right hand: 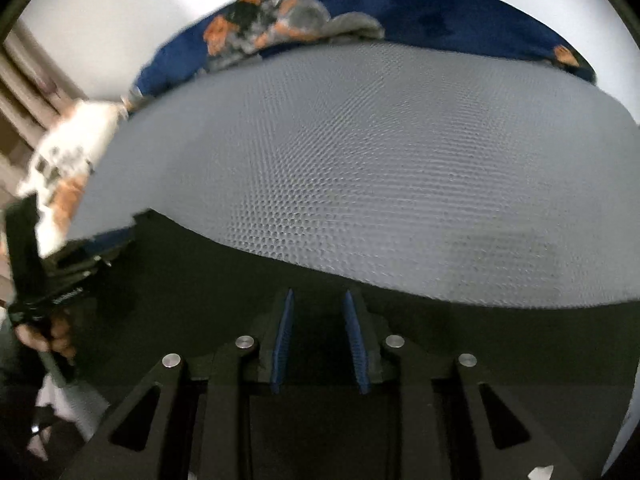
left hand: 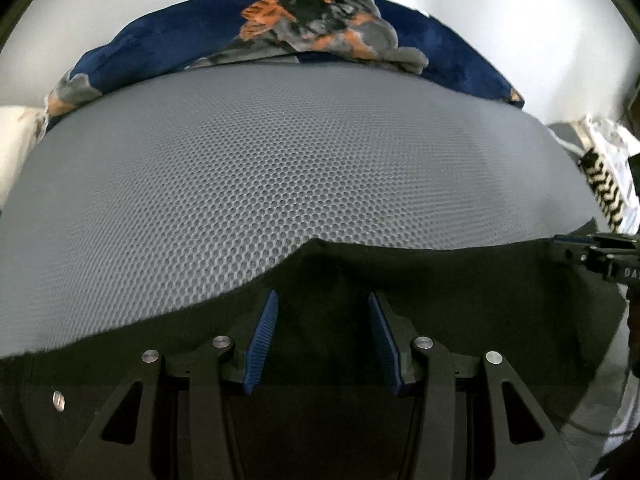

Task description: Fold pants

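Dark pants lie across the near edge of a grey honeycomb mat; they also show in the right wrist view. My left gripper is open, its blue pads apart just above the dark cloth, holding nothing. My right gripper is also open with a narrower gap, over the dark cloth. The right gripper shows at the right edge of the left wrist view. The left gripper shows at the left of the right wrist view.
A navy blanket with orange and grey pattern lies bunched along the mat's far edge. A black-and-white patterned cloth sits at the right. A white patterned cloth lies left of the mat. Pale wall behind.
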`<move>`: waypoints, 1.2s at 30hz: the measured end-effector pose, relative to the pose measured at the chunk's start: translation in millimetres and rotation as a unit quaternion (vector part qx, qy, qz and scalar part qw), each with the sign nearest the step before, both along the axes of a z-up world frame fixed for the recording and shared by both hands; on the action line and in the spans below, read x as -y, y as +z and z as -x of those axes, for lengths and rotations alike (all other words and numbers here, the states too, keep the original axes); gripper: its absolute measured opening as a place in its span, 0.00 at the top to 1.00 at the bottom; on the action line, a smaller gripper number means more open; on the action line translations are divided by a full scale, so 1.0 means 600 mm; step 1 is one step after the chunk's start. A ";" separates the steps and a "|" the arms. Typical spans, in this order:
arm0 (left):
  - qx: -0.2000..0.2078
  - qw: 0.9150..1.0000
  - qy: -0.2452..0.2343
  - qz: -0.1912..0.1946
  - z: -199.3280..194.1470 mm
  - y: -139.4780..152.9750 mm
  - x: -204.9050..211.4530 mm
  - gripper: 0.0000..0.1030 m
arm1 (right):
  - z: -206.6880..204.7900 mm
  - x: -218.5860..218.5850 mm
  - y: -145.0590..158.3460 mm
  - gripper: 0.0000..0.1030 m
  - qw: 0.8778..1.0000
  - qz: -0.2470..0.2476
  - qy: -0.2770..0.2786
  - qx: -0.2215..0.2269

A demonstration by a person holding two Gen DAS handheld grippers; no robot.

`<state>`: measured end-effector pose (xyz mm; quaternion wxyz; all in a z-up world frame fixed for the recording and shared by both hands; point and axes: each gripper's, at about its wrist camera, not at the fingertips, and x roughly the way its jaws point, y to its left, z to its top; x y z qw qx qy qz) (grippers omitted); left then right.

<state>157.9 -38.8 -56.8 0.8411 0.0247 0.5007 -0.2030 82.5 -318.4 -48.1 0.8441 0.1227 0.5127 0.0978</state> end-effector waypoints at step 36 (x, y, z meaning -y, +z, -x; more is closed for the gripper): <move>-0.051 0.989 0.123 -0.058 0.112 0.000 -0.067 0.49 | 0.158 0.432 -0.117 0.89 0.961 -0.232 -0.140 -0.056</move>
